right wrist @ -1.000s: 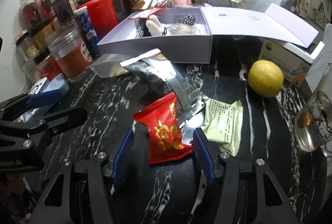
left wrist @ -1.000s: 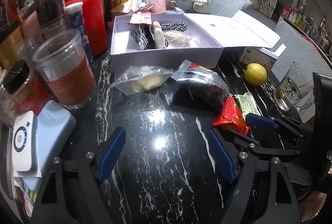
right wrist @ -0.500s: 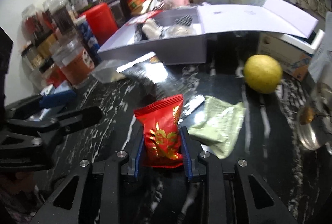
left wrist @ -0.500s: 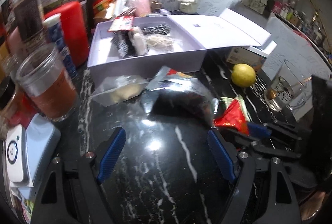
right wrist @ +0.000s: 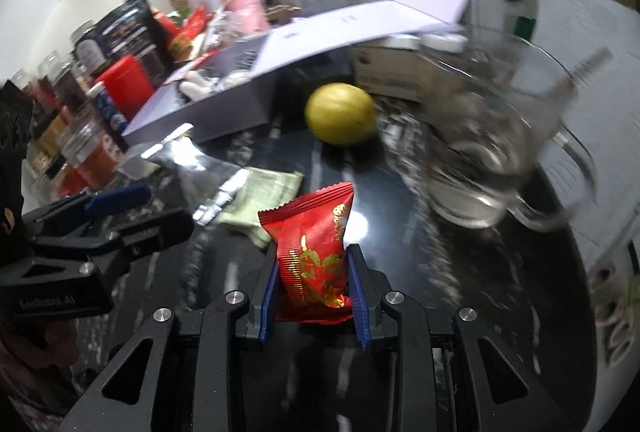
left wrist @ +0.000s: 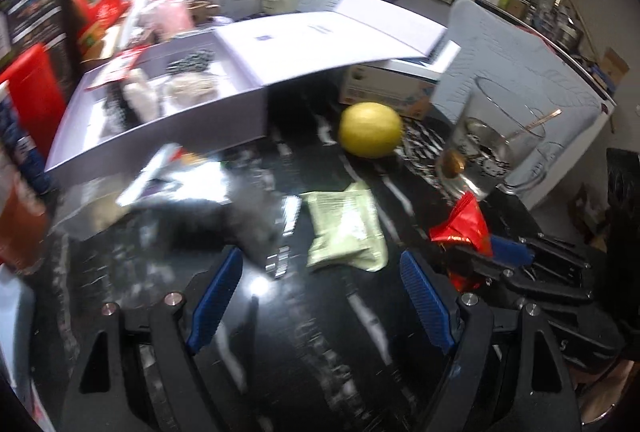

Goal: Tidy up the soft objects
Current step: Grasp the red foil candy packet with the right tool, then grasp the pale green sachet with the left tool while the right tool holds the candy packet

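We hold the red snack packet (right wrist: 316, 252) clamped between the blue pads of our right gripper (right wrist: 314, 272), its crimped top standing upright above the fingertips and clear of the black marble tabletop (right wrist: 400, 252). Just ahead and to the left of that gripper lies the pale green sachet (right wrist: 264, 188), partly under a silver foil pouch (right wrist: 188, 168). Straight ahead sits the lemon (right wrist: 340, 118), and to the right, close by, a glass mug (right wrist: 492, 152), blurred.

Our left gripper (left wrist: 320, 280) stands with its jaws wide apart and nothing between them. The green sachet (left wrist: 344, 228) lies flat just beyond its fingertips, the foil pouch (left wrist: 188, 192) ahead to the left. Farther ahead on the left is the open lavender box (left wrist: 160, 128), already holding small soft items, its lid folded out to the right. The right gripper with the red packet (left wrist: 464, 228) shows at the right.
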### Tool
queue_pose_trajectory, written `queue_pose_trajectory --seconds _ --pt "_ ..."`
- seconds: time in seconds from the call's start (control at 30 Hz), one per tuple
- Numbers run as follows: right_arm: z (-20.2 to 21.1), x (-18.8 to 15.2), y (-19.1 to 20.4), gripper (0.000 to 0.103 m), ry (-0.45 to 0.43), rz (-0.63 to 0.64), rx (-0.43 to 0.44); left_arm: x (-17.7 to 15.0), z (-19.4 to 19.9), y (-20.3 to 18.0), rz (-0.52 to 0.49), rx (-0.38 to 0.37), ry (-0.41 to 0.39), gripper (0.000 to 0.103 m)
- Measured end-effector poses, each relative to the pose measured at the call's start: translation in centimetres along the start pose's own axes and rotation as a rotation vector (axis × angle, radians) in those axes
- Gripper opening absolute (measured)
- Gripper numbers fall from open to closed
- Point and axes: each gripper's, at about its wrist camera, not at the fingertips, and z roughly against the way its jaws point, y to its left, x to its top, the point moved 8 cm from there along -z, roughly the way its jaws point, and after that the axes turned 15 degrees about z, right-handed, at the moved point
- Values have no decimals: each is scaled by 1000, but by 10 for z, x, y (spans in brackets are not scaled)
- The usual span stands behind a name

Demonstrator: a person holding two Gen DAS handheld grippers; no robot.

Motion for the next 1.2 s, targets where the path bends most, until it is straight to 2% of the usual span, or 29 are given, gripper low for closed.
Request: queue_pose_trajectory --seconds 0.2,0.47,0.67,0.7,0.77,0.8,1.0,1.2 --pt "9 -13 -25 30 5 -53 -29 -2 -28 -21 -46 -3 51 81" --pt "10 -18 -43 30 9 -86 -36 2 -58 -13 20 -6 121 81" --pt "5 -19 -46 30 20 -94 -25 5 -64 -17 -41 34 90 79" --pt "4 -19 -45 30 24 -94 -24 5 -65 -18 -61 49 82 78" --pt "3 -19 -45 30 28 -95 -22 4 -65 -18 -104 100 59 63" --pt "2 -20 -45 30 31 -96 -22 5 -64 -20 -116 89 49 48" --pt "3 -19 -45 31 36 -96 -27 4 -60 -29 -118 30 60 37" --pt "8 -16 -37 30 21 -81 -21 -4 -45 -33 -107 -9 54 37"
